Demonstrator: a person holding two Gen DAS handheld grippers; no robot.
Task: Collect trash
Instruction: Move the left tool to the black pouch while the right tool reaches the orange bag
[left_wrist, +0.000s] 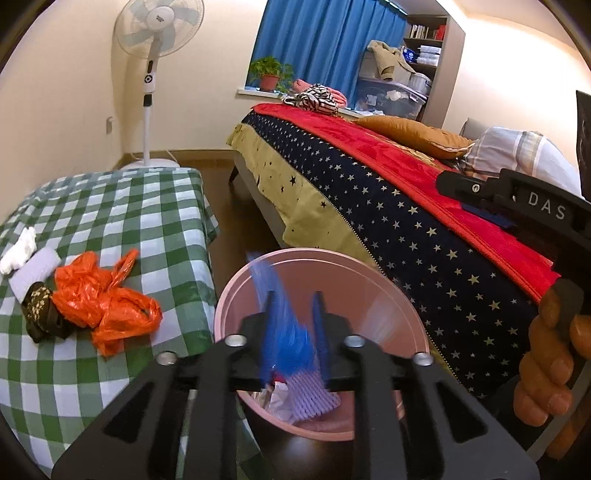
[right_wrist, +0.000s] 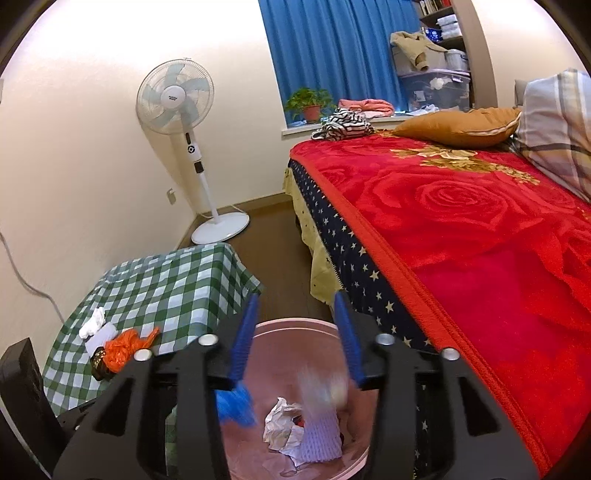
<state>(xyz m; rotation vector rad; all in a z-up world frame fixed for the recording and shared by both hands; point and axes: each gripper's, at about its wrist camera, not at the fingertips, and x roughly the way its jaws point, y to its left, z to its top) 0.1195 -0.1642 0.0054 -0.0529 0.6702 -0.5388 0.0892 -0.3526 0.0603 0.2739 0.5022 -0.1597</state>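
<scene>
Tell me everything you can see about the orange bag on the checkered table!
The orange plastic bag is thin, shiny and crumpled into a loose heap, with one handle loop sticking up. It lies on the green-and-white checkered tablecloth, near the table's front edge. A dark patterned wad touches its left side. Neither gripper is touching it.

the tabletop (left_wrist: 122, 206), covered with a green-and-white checked cloth, carries a white crumpled tissue (left_wrist: 18, 249), a pale flat pad (left_wrist: 35, 273), a dark patterned wrapper (left_wrist: 40, 310) and an orange plastic bag (left_wrist: 103, 299), grouped together. the pink bin (left_wrist: 236, 295) stands on the floor (left_wrist: 225, 184) between tabletop and bed (left_wrist: 369, 184).
</scene>
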